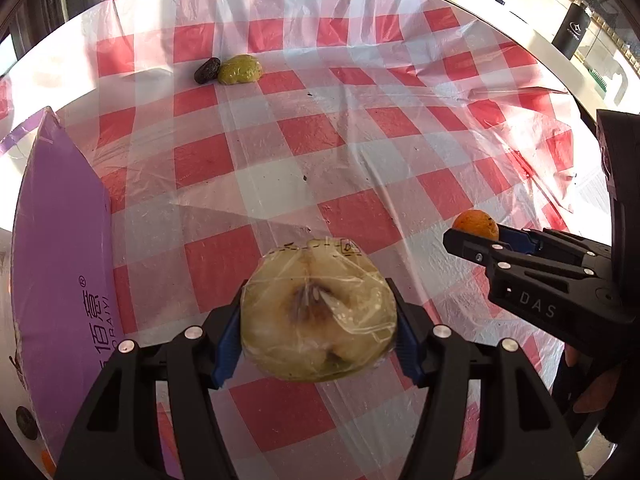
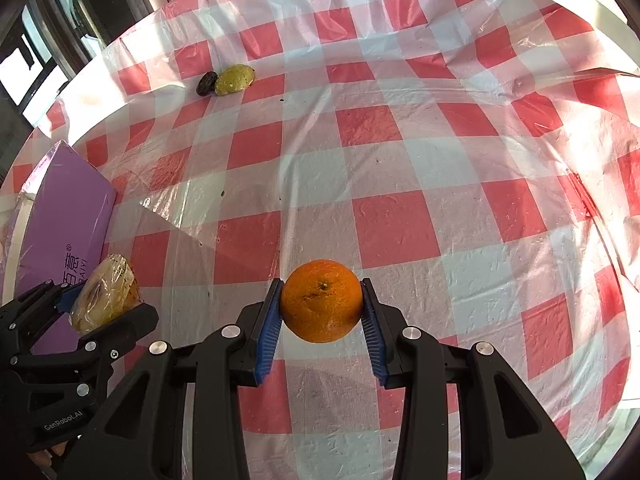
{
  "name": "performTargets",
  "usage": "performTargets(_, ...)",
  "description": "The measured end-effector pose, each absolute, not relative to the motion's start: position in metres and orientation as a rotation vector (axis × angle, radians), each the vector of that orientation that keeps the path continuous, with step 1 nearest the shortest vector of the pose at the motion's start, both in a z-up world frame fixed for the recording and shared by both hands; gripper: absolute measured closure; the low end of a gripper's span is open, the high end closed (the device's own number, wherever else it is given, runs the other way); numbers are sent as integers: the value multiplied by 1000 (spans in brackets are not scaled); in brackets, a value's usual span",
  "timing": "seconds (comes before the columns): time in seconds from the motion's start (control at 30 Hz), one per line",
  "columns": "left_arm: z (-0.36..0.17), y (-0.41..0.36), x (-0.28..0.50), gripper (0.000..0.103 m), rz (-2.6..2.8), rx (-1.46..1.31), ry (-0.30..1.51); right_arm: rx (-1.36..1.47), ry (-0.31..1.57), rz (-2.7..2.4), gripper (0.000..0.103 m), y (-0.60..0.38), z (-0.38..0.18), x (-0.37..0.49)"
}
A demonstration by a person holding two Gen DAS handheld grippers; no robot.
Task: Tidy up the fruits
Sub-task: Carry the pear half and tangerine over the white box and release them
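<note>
My left gripper (image 1: 318,330) is shut on a pale yellow-green fruit half wrapped in clear film (image 1: 318,316), held above the checked tablecloth. The same wrapped fruit (image 2: 106,294) and left gripper (image 2: 104,300) show at the lower left of the right wrist view. My right gripper (image 2: 322,304) is shut on an orange (image 2: 321,300), its blue pads (image 2: 270,320) pressing both sides. That orange (image 1: 476,224) and right gripper (image 1: 470,236) appear at the right of the left wrist view. A yellow-green fruit (image 1: 240,69) and a dark fruit (image 1: 207,70) lie together at the far left.
A purple box (image 1: 60,240) stands at the left edge of the table (image 1: 360,140), which is covered in red-and-white checked plastic with wrinkles at the right. The purple box (image 2: 60,216) also shows in the right wrist view. A black cylinder (image 1: 571,30) stands beyond the table.
</note>
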State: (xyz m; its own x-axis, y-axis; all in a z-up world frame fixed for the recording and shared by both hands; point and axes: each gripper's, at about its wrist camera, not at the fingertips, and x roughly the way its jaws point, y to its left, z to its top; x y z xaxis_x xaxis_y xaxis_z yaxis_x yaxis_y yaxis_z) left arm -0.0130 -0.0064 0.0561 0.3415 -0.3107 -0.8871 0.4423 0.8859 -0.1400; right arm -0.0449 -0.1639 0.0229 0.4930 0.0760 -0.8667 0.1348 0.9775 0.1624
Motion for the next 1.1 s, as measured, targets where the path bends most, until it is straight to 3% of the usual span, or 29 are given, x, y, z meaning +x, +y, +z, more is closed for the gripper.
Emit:
performTargets(0.63,115,30,-44,40,-681,190,1004,271,1022,-131,66,-115,41,-92)
performTargets(1.1,144,120,-44,40,-612,108,939,167,949,38,66,-18,76,-70)
